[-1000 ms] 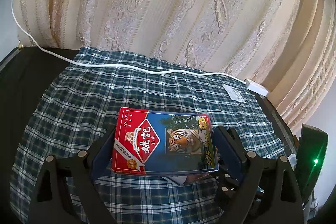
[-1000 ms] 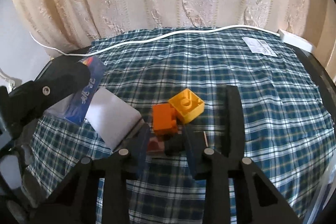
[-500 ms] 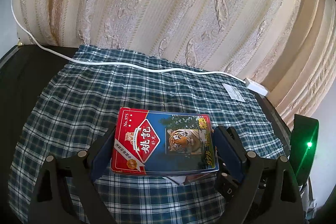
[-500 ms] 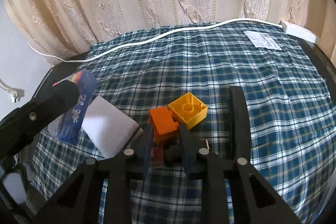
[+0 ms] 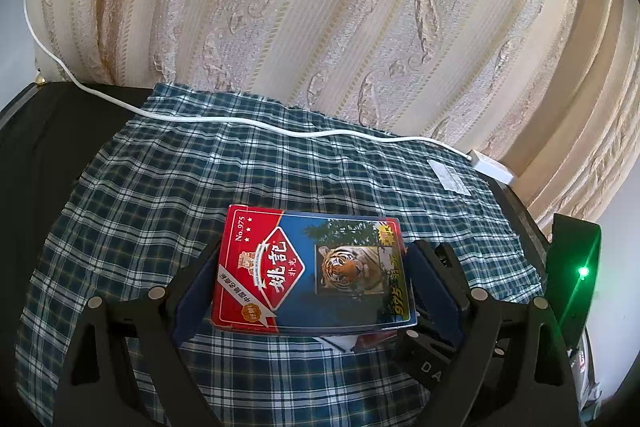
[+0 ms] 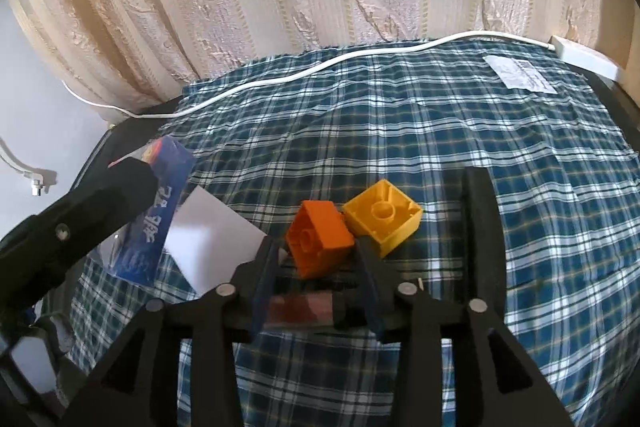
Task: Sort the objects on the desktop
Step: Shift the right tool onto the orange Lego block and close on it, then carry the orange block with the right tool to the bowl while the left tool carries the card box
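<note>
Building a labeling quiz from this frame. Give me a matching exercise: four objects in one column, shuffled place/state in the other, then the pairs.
Things:
1. card box
2. orange block
3. yellow block
4. white cable

Places or states:
A. lying along the far edge of the plaid cloth
B. clamped in the left gripper, off the cloth
C. hollow side up, on the cloth
D. between the fingers of the right gripper

Pairs: 1-B, 2-D, 3-C, 4-A
</note>
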